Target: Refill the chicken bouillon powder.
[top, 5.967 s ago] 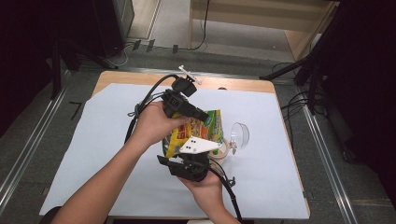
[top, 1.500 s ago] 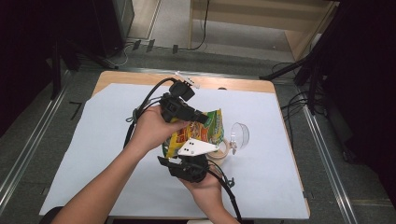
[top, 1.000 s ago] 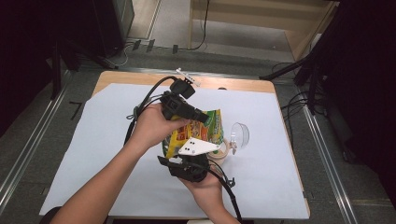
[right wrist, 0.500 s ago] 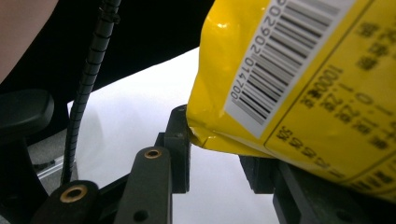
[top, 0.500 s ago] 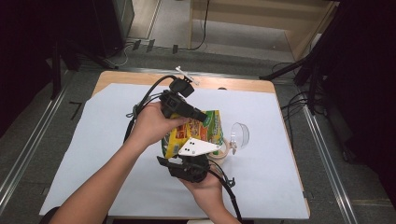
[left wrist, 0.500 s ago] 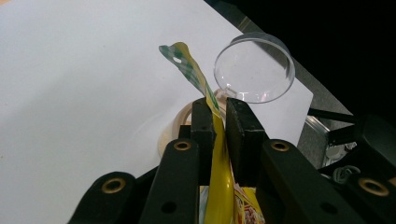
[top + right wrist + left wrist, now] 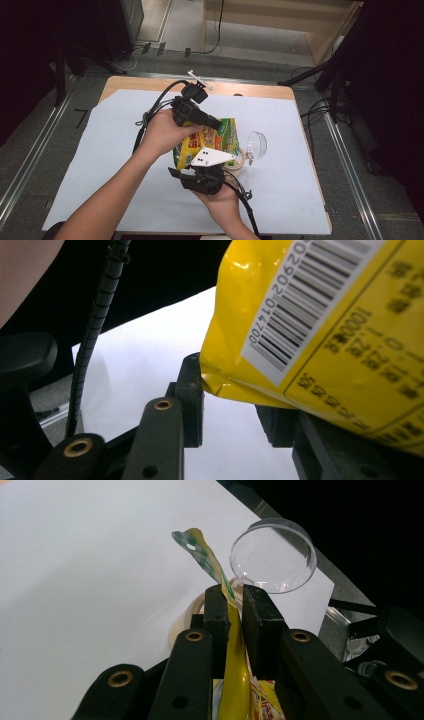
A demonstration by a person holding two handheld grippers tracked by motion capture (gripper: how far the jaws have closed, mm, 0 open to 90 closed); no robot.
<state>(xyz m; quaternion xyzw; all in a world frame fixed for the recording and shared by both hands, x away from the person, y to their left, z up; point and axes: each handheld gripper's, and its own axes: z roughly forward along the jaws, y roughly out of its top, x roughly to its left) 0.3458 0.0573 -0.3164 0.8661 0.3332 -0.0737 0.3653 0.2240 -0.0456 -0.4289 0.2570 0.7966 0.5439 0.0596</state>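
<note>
left hand [image 7: 165,131]: reaching in over the bag
left gripper [image 7: 233,607]: pinching the yellow snack bag's [image 7: 207,142] top edge
right gripper [image 7: 232,405]: clamped on its lower corner
bag: one, held above the white sheet [image 7: 100,145]
clear lid [image 7: 256,144]: one, beside it

My right claw [image 7: 212,167] hides the snack bag's [image 7: 212,142] lower part; the bag covers most of the bowl [image 7: 239,161]; its print is cropped.
</note>
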